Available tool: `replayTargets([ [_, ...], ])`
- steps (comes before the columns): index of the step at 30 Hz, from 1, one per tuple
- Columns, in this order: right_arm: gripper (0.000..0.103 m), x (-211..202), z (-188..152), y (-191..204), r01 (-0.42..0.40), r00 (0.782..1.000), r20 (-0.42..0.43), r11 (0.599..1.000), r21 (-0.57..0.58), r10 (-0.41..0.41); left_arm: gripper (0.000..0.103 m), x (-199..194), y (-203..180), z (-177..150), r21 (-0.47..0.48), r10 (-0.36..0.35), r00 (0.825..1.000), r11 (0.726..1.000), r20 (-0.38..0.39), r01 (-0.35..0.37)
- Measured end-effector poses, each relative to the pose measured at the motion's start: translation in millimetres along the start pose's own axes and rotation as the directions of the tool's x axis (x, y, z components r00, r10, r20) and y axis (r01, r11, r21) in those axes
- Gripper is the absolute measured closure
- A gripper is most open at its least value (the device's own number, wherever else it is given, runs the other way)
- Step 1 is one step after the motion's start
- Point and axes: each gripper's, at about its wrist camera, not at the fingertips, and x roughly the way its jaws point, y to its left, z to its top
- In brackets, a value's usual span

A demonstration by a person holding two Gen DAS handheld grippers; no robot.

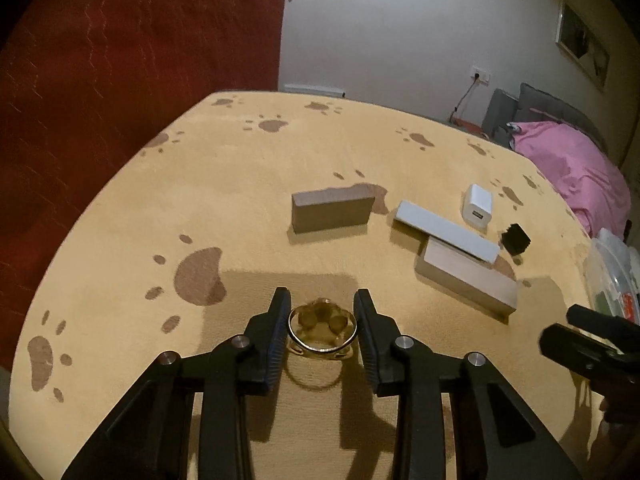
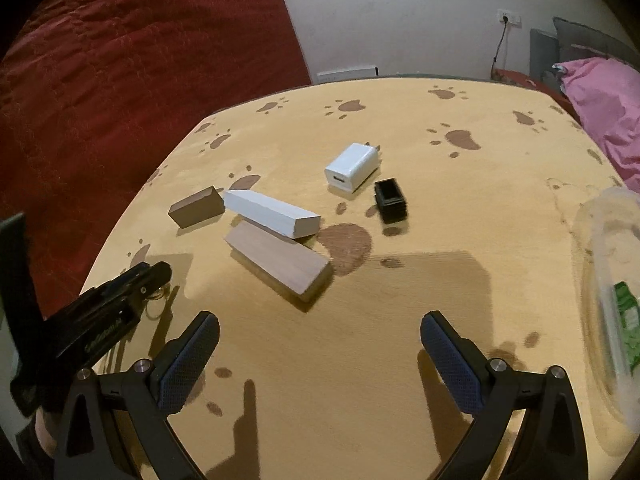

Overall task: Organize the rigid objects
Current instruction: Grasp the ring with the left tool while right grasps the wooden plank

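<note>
Left tongs (image 1: 322,322) pinch a gold ring (image 1: 322,330) between their pads, holding it just above the yellow paw-print table (image 1: 240,184). Right tongs (image 2: 320,344) hang spread wide with nothing between them. Ahead of the right tongs lies a tan wooden block (image 2: 280,260), with a white block (image 2: 272,212) resting partly on its far edge. Beyond those, to the left, sits a dark brown block (image 2: 196,206). Farther ahead and slightly right are a white charger (image 2: 352,168) and, just beside it, a small black box (image 2: 390,200). To the right of the right tongs stands a clear plastic container (image 2: 592,240).
</note>
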Motion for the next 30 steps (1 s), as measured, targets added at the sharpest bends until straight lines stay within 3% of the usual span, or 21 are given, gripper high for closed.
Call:
replayTargets([
  [20, 0.001, 32.6, 8.3, 28.7, -0.009, 1.000, -0.027, 1.000, 0.013, 0.010, 0.070, -10.3, 17.8, 0.0, -0.061, 0.020, 0.998, 0.998, 0.057, -0.017],
  [30, 0.000, 50.7, 20.2, 42.7, 0.022, 1.000, 0.007, 1.000, 0.008, -0.022, 0.070, -12.1, 31.7, -1.5, -0.119, 0.028, 0.997, 0.993, 0.067, -0.020],
])
